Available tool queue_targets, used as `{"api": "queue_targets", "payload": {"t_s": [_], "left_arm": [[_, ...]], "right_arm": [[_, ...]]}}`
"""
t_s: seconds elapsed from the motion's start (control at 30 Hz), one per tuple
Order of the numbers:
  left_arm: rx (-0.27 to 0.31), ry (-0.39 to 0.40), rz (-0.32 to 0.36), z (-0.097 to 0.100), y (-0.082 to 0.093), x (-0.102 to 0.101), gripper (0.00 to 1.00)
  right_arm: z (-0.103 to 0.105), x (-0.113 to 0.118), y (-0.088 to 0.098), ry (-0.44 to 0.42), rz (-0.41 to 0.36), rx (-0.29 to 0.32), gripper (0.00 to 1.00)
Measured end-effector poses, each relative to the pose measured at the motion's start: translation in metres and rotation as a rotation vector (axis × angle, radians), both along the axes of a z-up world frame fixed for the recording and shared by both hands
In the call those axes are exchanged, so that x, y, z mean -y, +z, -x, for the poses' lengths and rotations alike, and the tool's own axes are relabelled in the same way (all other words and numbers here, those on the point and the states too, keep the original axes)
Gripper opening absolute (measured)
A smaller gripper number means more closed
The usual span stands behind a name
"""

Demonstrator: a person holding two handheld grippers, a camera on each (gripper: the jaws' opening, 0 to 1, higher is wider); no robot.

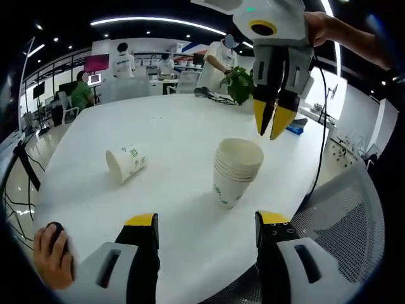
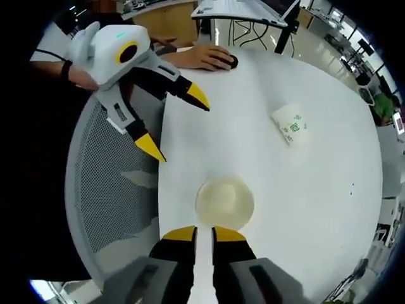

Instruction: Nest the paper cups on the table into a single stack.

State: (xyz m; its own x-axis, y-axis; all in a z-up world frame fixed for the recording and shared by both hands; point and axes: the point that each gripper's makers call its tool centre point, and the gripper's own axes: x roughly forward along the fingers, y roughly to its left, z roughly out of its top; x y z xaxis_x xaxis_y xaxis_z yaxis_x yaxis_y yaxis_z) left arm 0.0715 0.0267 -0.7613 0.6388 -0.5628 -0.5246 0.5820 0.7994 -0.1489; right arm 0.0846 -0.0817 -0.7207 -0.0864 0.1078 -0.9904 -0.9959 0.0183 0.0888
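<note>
Cup stack [image 1: 235,172] upright, beyond spread left gripper [image 1: 207,229] | right gripper [image 2: 204,235], jaws nearly together, hovers above | lone cup [image 1: 126,163] toppled, left

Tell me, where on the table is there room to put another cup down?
The widest bare stretch of the white table lies beyond the tipped-over cup, toward the far edge. The strip between that cup and the cup stack is free too. It is crowded around the stack, where the right gripper hangs above and the left gripper sits nearby.
</note>
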Motion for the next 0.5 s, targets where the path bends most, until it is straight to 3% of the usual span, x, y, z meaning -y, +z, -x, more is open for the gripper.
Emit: {"api": "queue_targets", "payload": {"t_s": [0.23,0.5], "left_arm": [[-0.002,-0.001,-0.003,-0.001,-0.001,0.0,0.61],[-0.005,-0.019,-0.009,0.002,0.0,0.003,0.61]], "right_arm": [[-0.002,0.002,0.004,-0.021,-0.037,0.017,0.15],[-0.015,0.011,0.004,-0.129,-0.128,0.065,0.3]]}}
